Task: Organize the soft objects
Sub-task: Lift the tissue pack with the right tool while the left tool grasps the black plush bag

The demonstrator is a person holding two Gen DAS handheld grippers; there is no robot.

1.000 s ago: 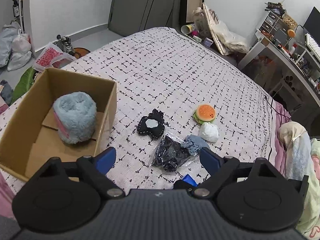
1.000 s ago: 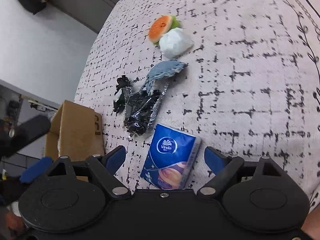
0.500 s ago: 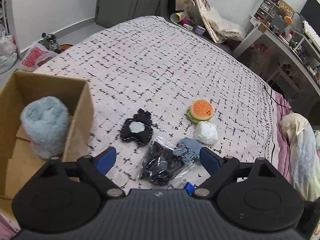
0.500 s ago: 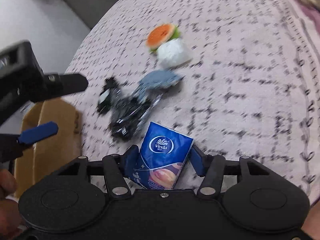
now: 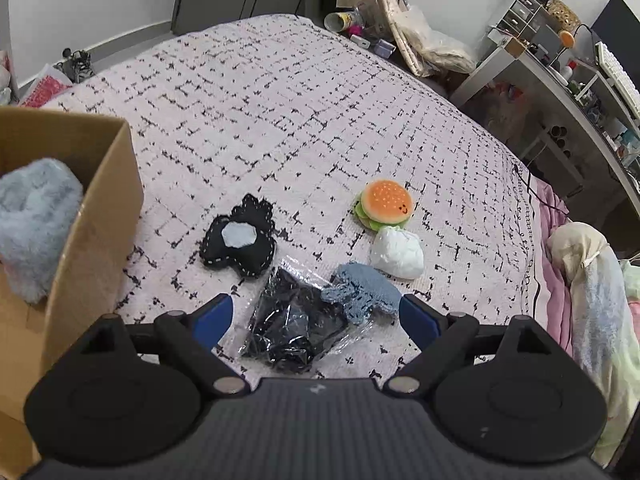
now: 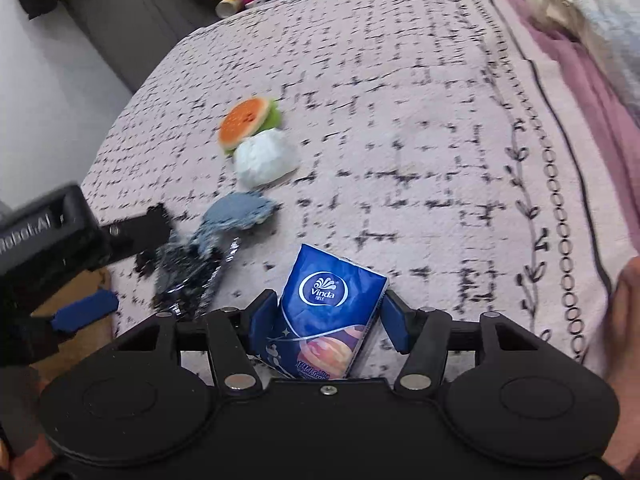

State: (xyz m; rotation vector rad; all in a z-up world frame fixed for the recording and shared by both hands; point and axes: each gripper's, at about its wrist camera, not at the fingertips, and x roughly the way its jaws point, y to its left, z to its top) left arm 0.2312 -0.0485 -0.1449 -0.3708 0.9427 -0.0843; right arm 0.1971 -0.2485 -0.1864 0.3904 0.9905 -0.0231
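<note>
My right gripper (image 6: 329, 316) holds a blue tissue pack (image 6: 328, 304) between its pads, tilted above the bedspread; its jaws are opening slightly. My left gripper (image 5: 314, 314) hangs open, low over a clear bag of black items (image 5: 292, 328) and a blue-grey knitted cloth (image 5: 360, 292). Beyond them lie a black felt piece (image 5: 240, 240), a white soft lump (image 5: 396, 252) and a burger plush (image 5: 386, 206). A cardboard box (image 5: 96, 216) at the left holds a fluffy light-blue bundle (image 5: 32, 220).
The patterned bedspread (image 5: 280, 100) stretches far back. Rumpled bedding (image 5: 592, 280) is piled at its right edge, with a cluttered desk (image 5: 560, 80) behind. In the right wrist view, part of a hand (image 6: 624, 320) shows at the right border.
The right gripper closed on the tissue pack and tipped it up off the bed. The left gripper sank toward the bagged items, and the box slid to the left of its view.
</note>
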